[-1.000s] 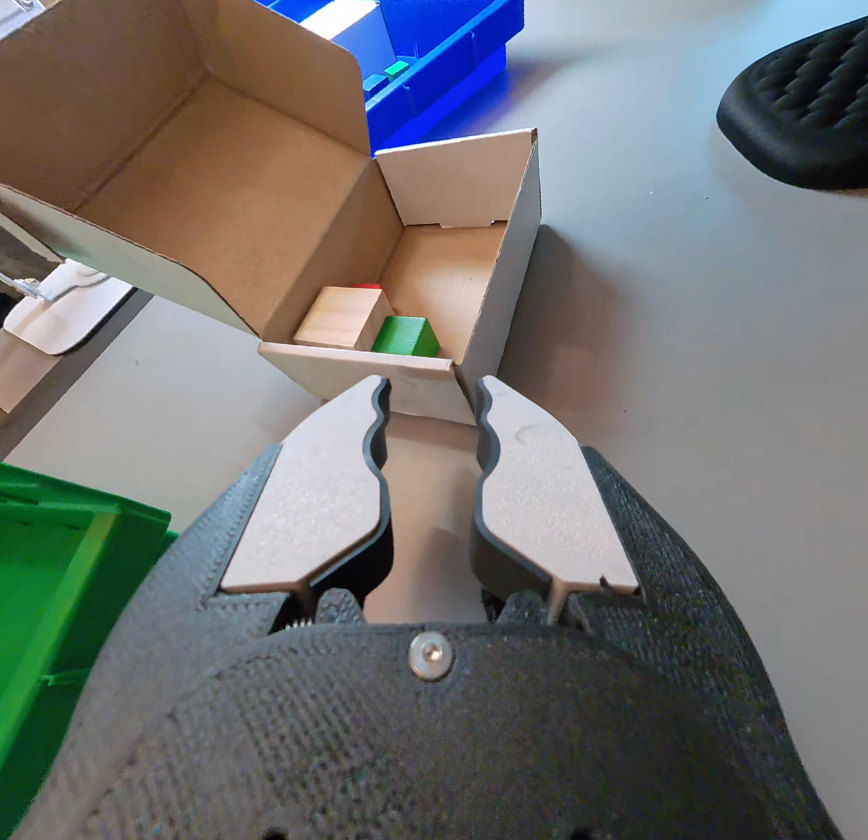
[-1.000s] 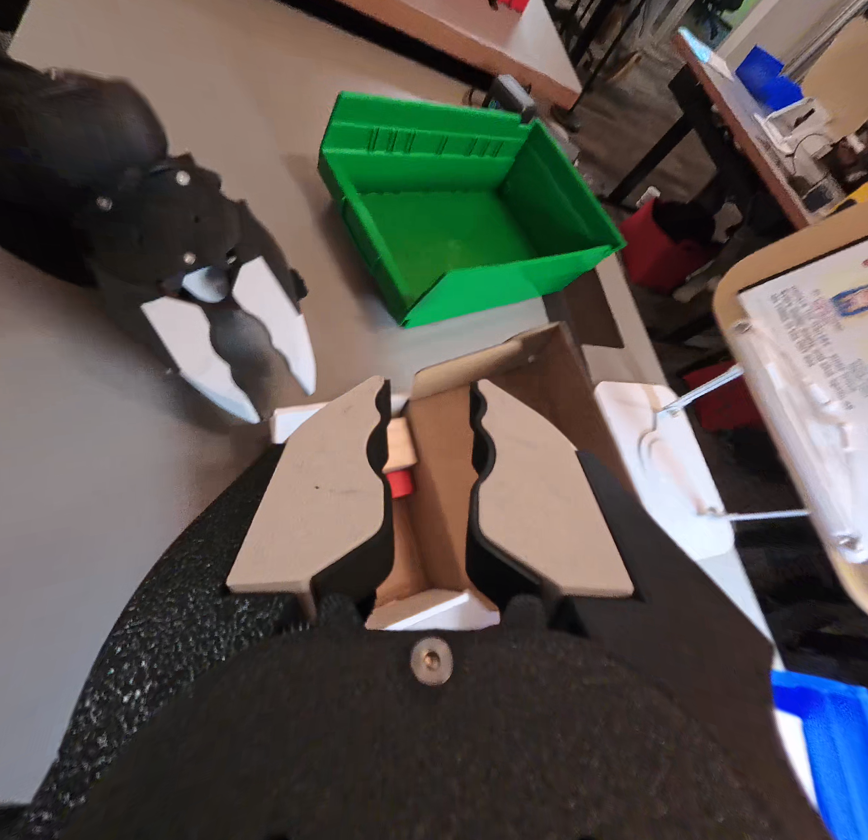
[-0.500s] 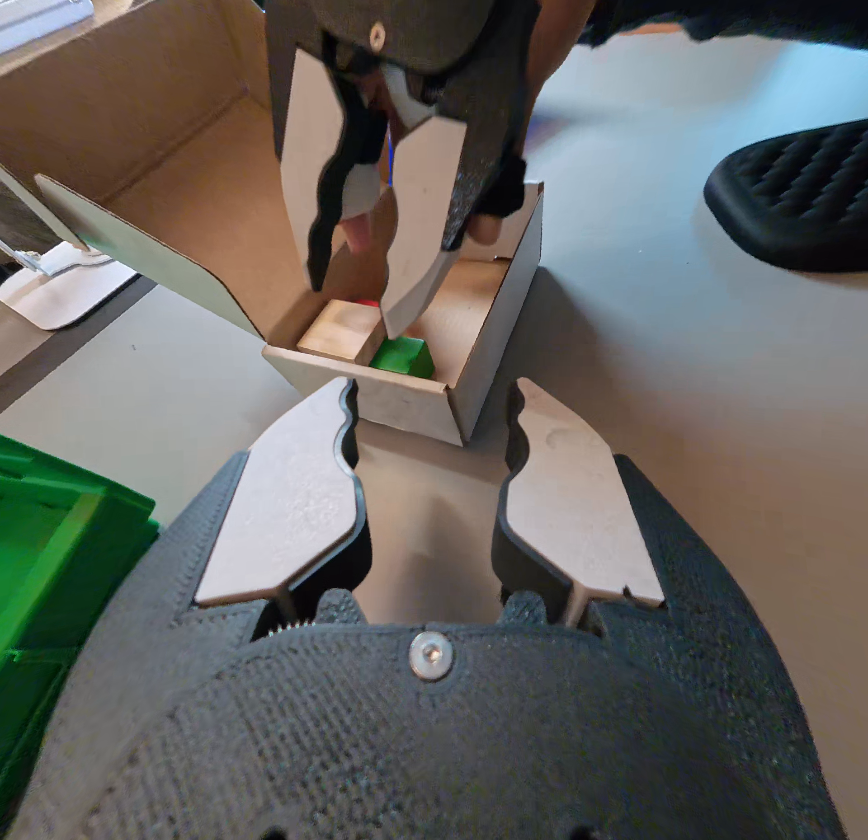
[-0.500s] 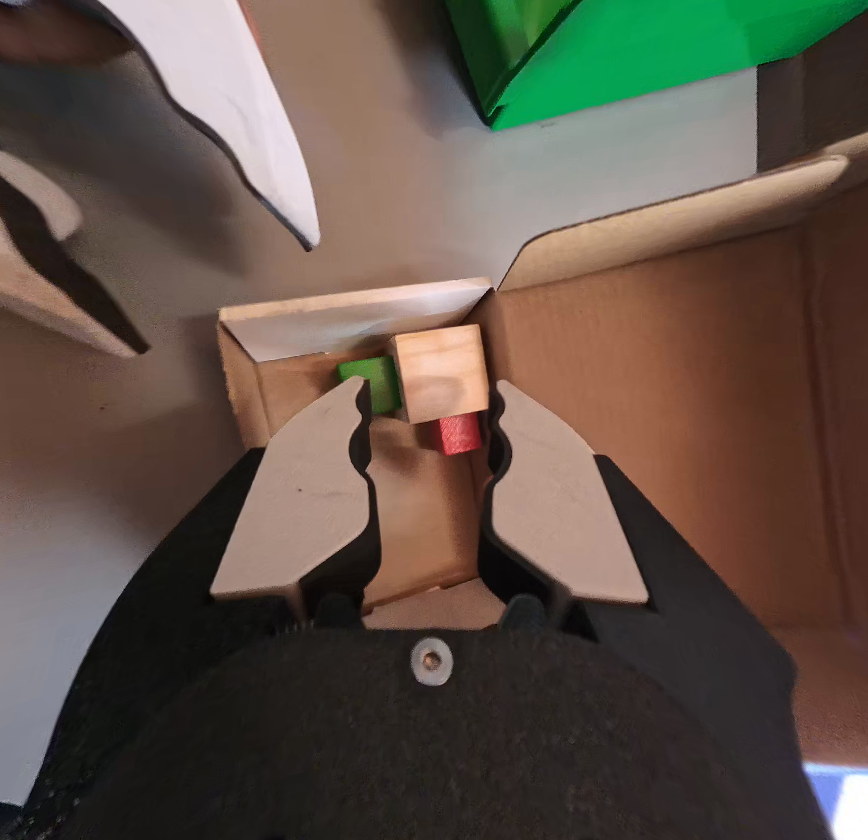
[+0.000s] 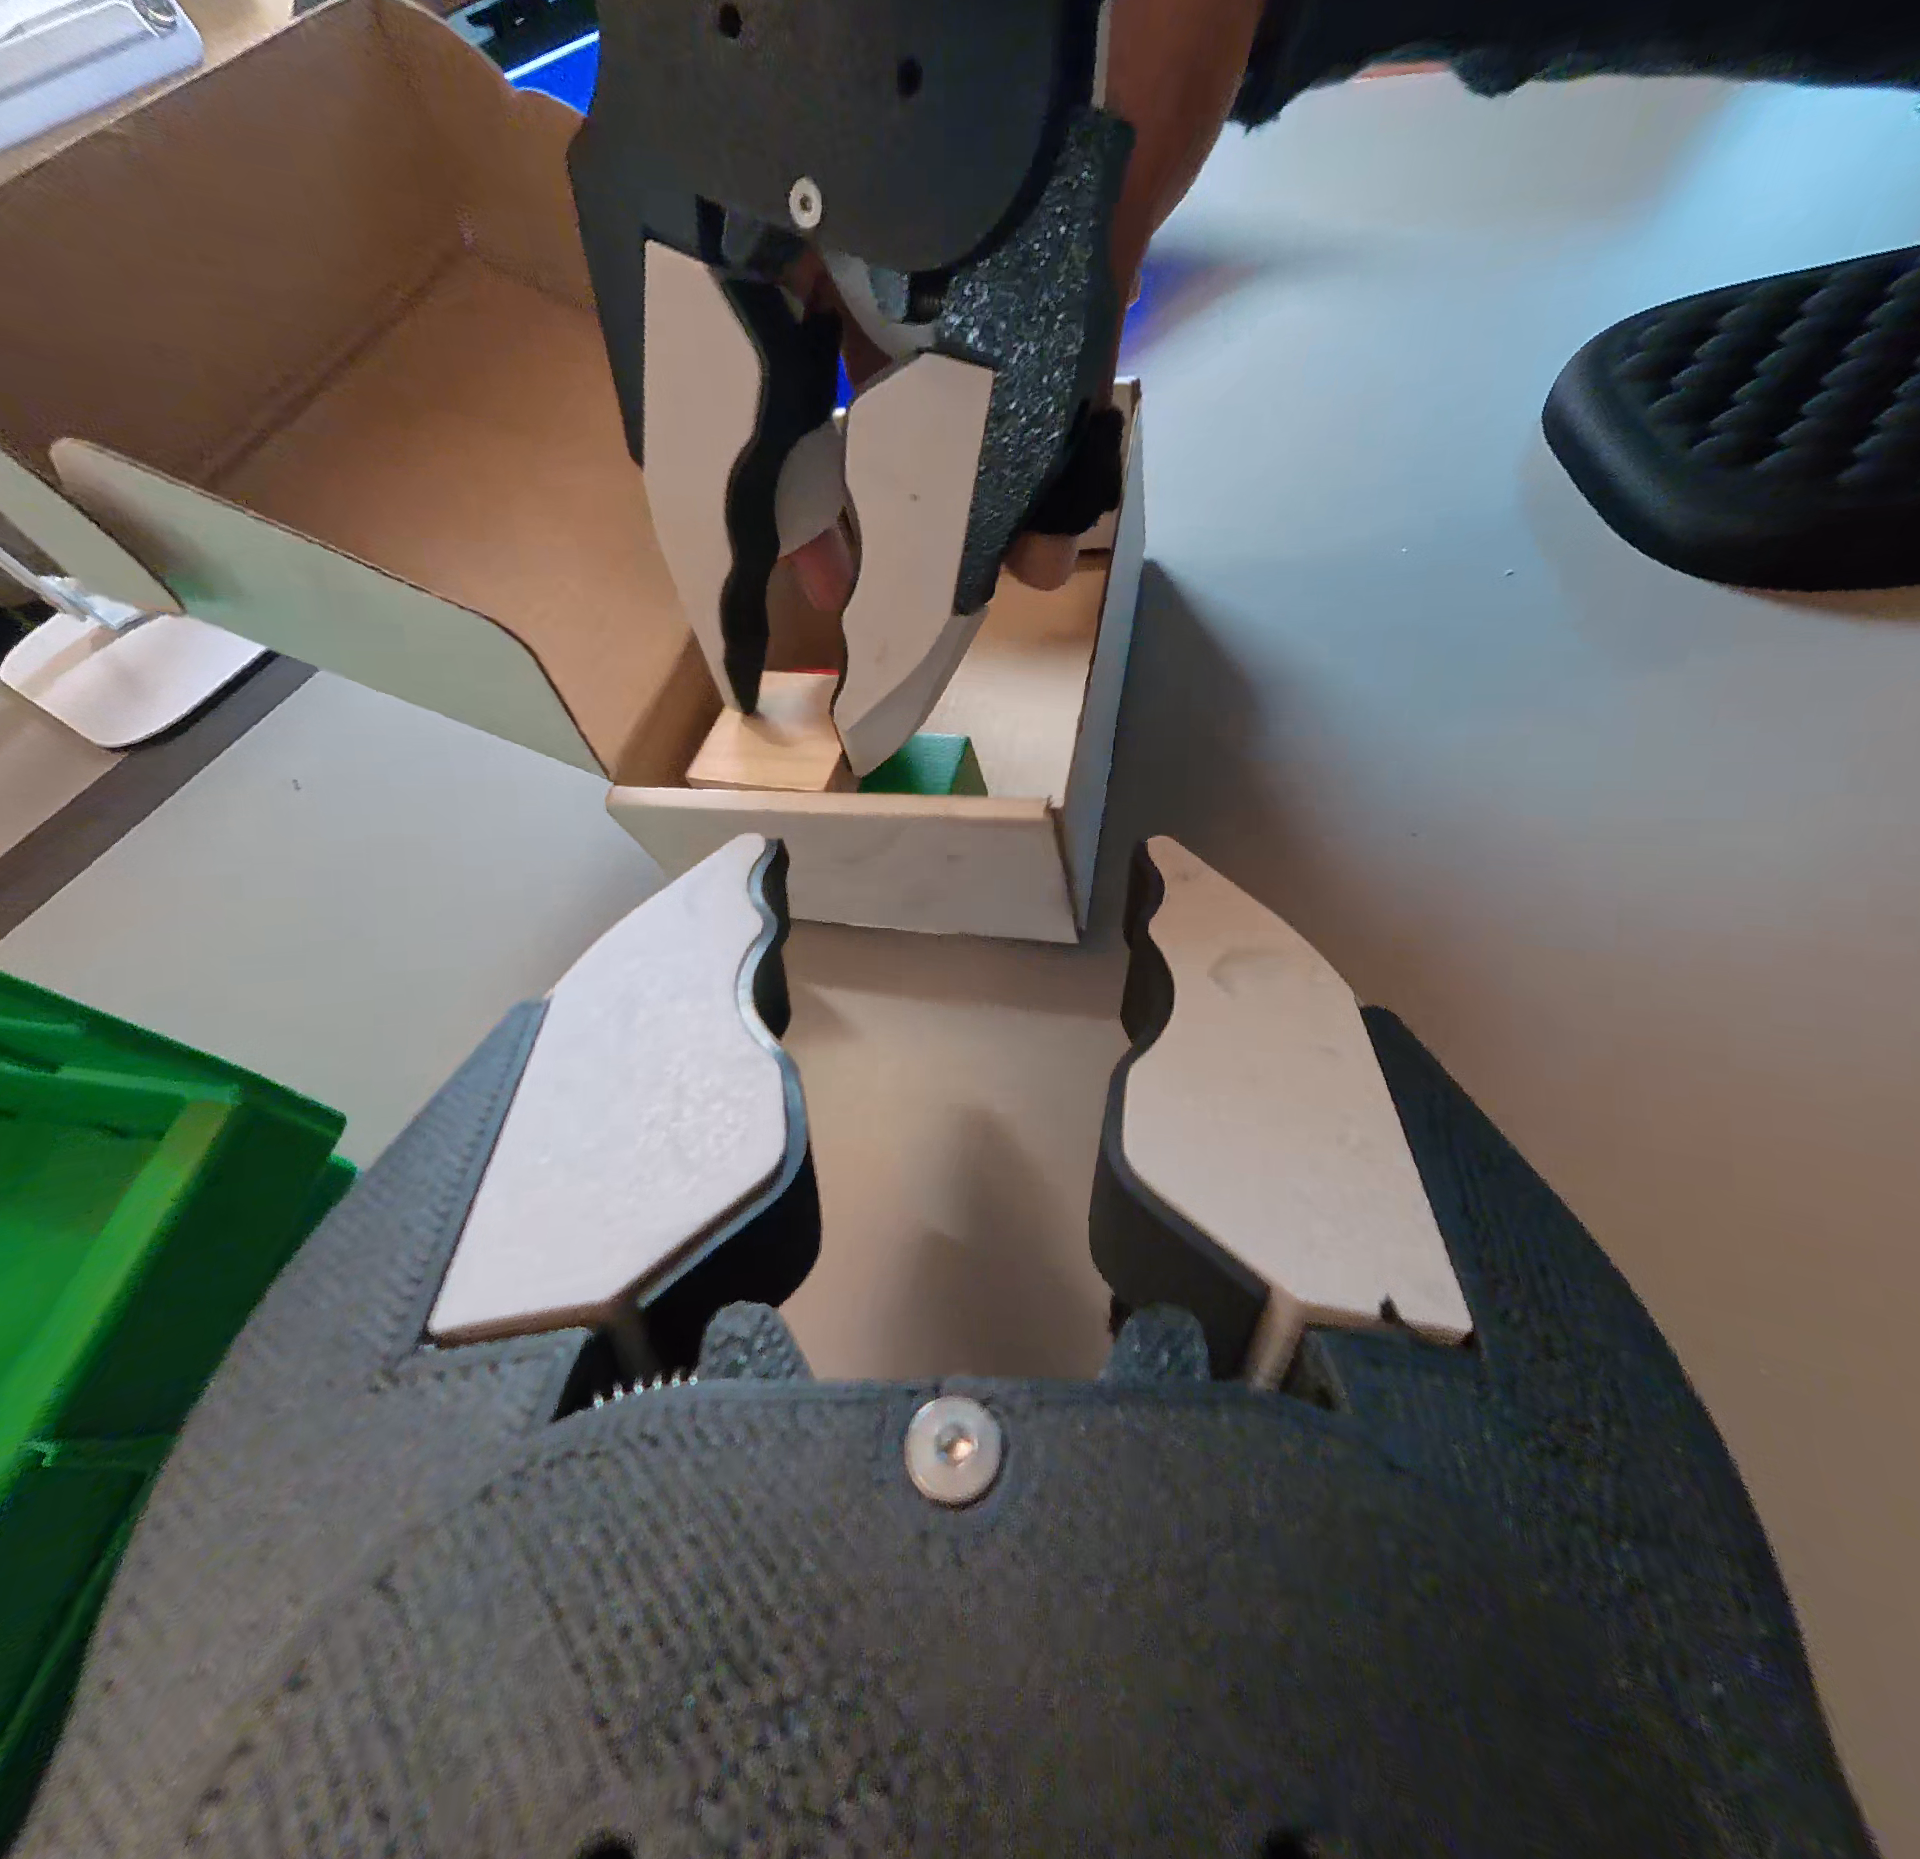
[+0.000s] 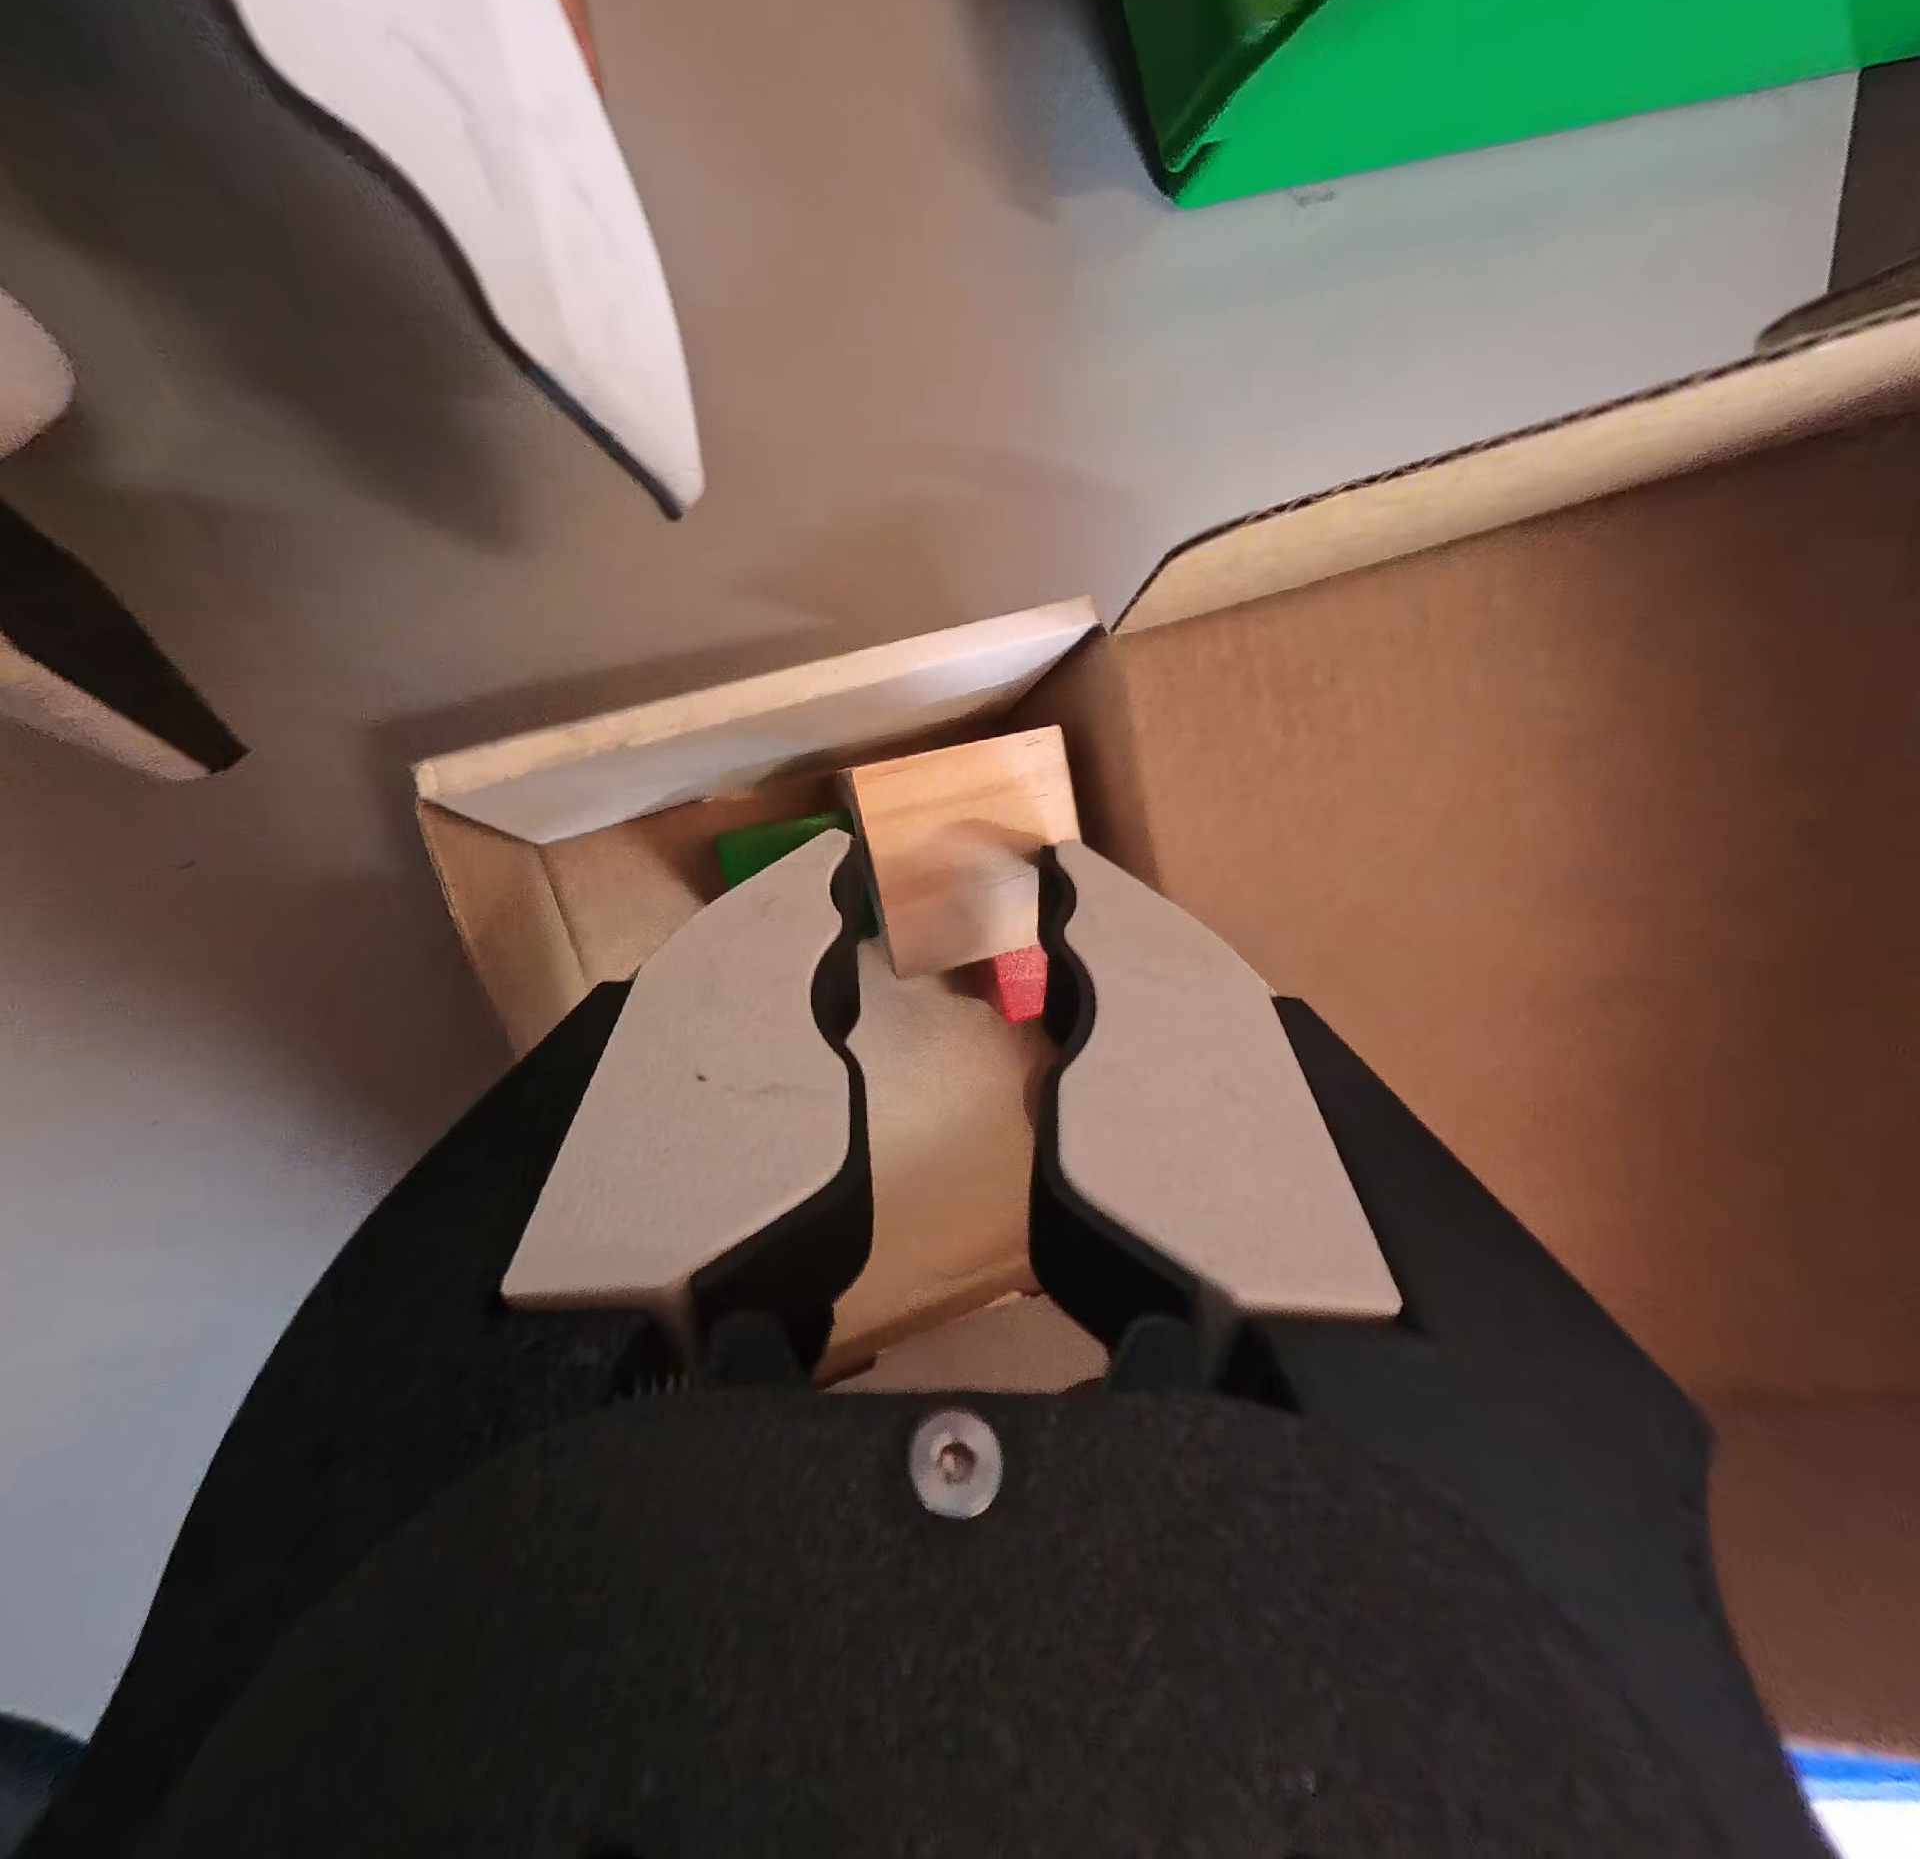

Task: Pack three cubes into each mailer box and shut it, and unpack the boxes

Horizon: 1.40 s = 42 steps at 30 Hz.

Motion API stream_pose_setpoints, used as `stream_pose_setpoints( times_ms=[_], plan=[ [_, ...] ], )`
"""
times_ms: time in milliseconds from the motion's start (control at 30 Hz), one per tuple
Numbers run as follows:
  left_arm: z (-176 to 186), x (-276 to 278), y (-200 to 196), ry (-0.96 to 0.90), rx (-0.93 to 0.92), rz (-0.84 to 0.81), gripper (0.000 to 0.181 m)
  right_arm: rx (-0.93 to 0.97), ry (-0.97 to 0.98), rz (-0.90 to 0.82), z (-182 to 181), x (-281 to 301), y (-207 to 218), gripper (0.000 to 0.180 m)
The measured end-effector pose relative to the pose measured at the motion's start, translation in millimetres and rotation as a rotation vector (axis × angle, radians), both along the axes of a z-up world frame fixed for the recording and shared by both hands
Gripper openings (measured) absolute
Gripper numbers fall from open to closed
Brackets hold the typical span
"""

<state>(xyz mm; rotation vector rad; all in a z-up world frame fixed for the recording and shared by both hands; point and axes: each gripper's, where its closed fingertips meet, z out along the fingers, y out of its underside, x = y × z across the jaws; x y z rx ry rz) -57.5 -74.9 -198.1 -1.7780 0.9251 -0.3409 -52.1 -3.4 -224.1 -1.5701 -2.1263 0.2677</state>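
A small open mailer box stands on the grey table, its lid folded back to the left. Inside lie a wooden cube, a green cube and a red cube. My right gripper reaches down into the box, its fingers closed on two sides of the wooden cube, next to the green cube. It also shows in the left wrist view. My left gripper is open and empty just in front of the box's near wall.
A green bin stands at the left and also shows in the right wrist view. A black padded object lies at the right. A white stand base sits beyond the table edge. A person's hand holds the right gripper. My hands' fingertips stand some 8 cm from each other. Both grippers' tips are roughly 25 cm from the black padded object.
My right gripper has come over the box, dropped into it and narrowed its jaws onto the wooden cube. My left gripper has opened wider and backed slightly from the box.
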Motion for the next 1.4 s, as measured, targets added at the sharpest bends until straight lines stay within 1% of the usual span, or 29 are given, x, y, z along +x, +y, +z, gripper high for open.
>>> stream_pose_setpoints(
  times_ms=[167,267,300,367,500,633,867,1033,1233,1400],
  plan=[
    [-2.3,0.5,0.2,0.01,-0.001,-0.001,0.061,-0.017,-0.02,0.022,0.7,7.6,-12.9,0.028],
    [-3.7,0.7,0.1,0.015,-0.004,-0.002,0.061,-0.059,0.001,0.034,3.4,9.1,-23.7,0.014],
    [-4.0,0.8,0.1,0.016,-0.004,-0.002,0.06,-0.056,0.016,0.031,5.0,8.9,-24.4,0.015],
    [-4.5,0.8,0.3,0.019,-0.003,-0.002,0.06,-0.046,0.028,0.027,8.1,10.9,-22.9,0.026],
    [-5.3,0.9,0.4,0.022,-0.004,-0.002,0.06,-0.051,0.022,-0.01,13.4,20.2,-12.3,0.041],
    [-4.9,0.3,0.6,0.021,-0.005,-0.002,0.06,-0.052,0.002,-0.035,14.1,30.0,-0.8,0.049],
    [-6.3,1.5,-0.7,0.037,0.001,-0.015,0.06,-0.172,0.001,0.003,1.1,14.0,-5.8,0.051],
    [-4.4,1.4,-1.5,0.034,0.009,-0.026,0.06,-0.229,-0.007,0.006,-7.9,10.2,-6.7,0.045],
    [-6.9,1.8,-1.8,0.043,0.001,-0.033,0.06,-0.193,-0.007,-0.01,-6.8,11.7,-8.2,0.044],
    [-5.5,0.7,-1.1,0.038,0.004,-0.027,0.059,-0.179,0.058,-0.014,3.9,9.3,-13.8,0.044]
  ],
)
